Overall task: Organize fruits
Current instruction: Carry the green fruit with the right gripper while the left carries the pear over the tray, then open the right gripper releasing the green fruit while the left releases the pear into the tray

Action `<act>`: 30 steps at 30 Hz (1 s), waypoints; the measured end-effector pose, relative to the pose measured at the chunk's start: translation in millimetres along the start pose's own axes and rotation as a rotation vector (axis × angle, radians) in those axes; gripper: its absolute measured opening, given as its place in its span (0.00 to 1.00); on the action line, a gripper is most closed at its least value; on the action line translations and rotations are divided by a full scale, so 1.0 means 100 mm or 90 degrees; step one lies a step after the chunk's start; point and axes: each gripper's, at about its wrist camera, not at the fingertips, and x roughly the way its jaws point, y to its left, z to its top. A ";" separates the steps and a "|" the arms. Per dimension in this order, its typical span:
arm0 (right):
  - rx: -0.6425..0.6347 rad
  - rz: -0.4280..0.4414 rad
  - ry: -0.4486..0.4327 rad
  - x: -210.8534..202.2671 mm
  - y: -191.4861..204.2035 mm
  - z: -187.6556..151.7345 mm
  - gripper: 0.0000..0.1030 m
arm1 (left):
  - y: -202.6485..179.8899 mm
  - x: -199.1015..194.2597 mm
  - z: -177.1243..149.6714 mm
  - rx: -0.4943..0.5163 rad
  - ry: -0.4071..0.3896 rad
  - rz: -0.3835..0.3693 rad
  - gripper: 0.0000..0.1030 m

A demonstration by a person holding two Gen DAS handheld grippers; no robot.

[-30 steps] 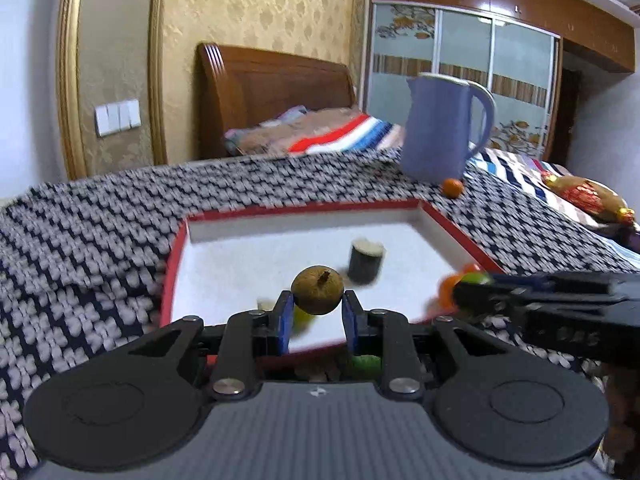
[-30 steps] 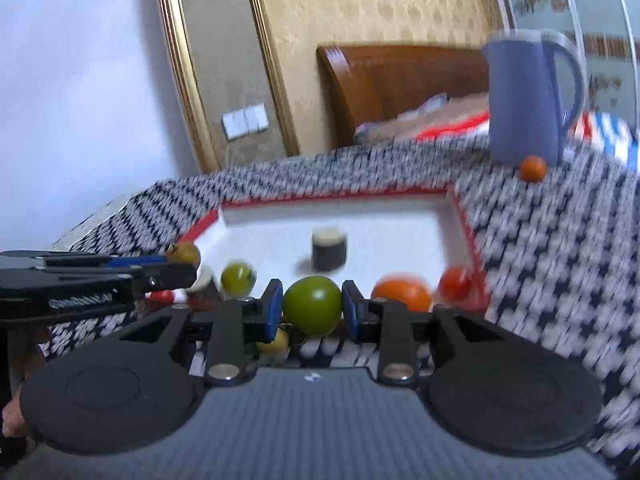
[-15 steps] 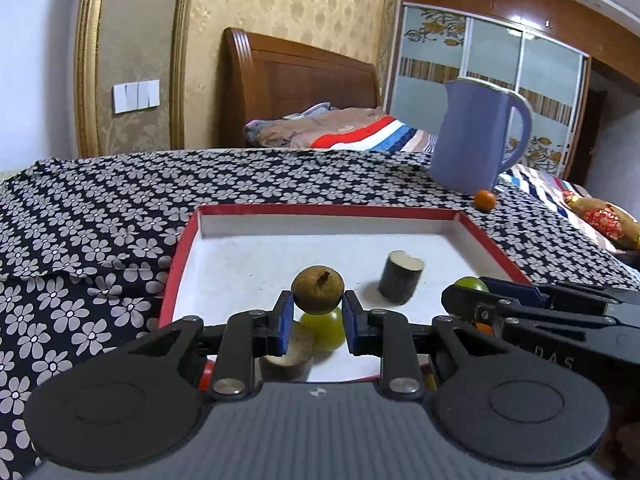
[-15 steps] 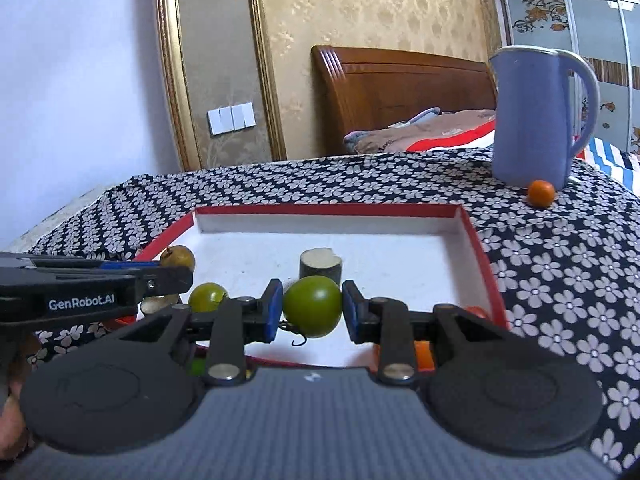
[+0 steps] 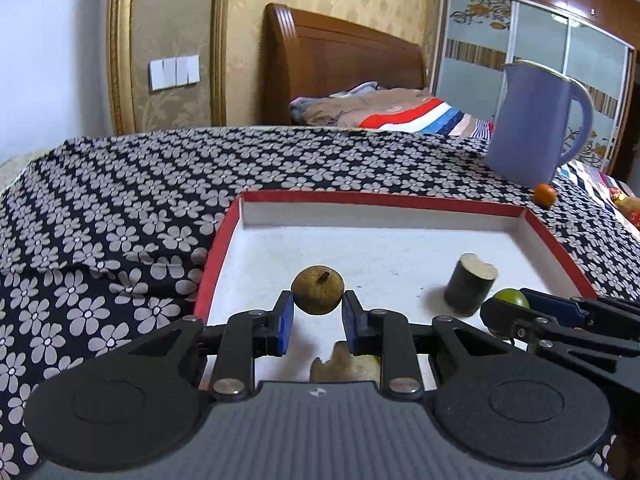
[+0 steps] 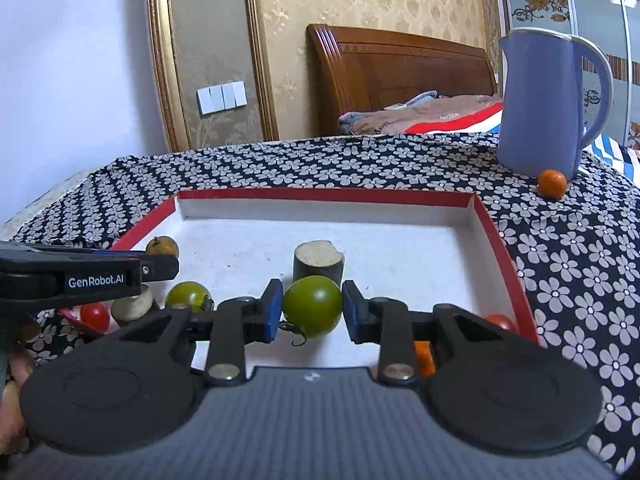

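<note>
— Over the left gripper, what do you see?

— Its blue pads are clamped on a small brown fruit, stem up, held above the near part of the red-rimmed tray. A dark cut cylinder piece stands on the white tray floor to the right. Further right, the right gripper reaches in with a green fruit. A blue pitcher stands beyond the tray on the flowered cloth, a small orange fruit at its base.

— And from the right one?

— That gripper squeezes a green tomato over the tray's near edge, just before the cut cylinder. At left the other gripper carries the brown fruit over the tray's left corner. Below it sit another green tomato, a red cherry tomato and a pale cut piece.
</note>
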 end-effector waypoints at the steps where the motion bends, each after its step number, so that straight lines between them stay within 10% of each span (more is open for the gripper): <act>1: 0.001 0.000 0.002 0.01 0.00 0.00 0.29 | 0.01 0.02 0.00 0.000 0.003 0.004 0.24; 20: 0.003 -0.019 0.011 0.11 -0.02 0.00 0.30 | 0.01 0.08 -0.01 0.003 0.007 0.030 0.25; 24: 0.011 -0.024 -0.006 0.06 -0.04 0.01 0.58 | -0.01 0.07 -0.02 0.012 0.004 0.038 0.25; 30: 0.008 -0.021 -0.041 -0.12 -0.03 -0.01 0.61 | 0.06 -0.07 -0.07 -0.016 -0.009 0.020 0.25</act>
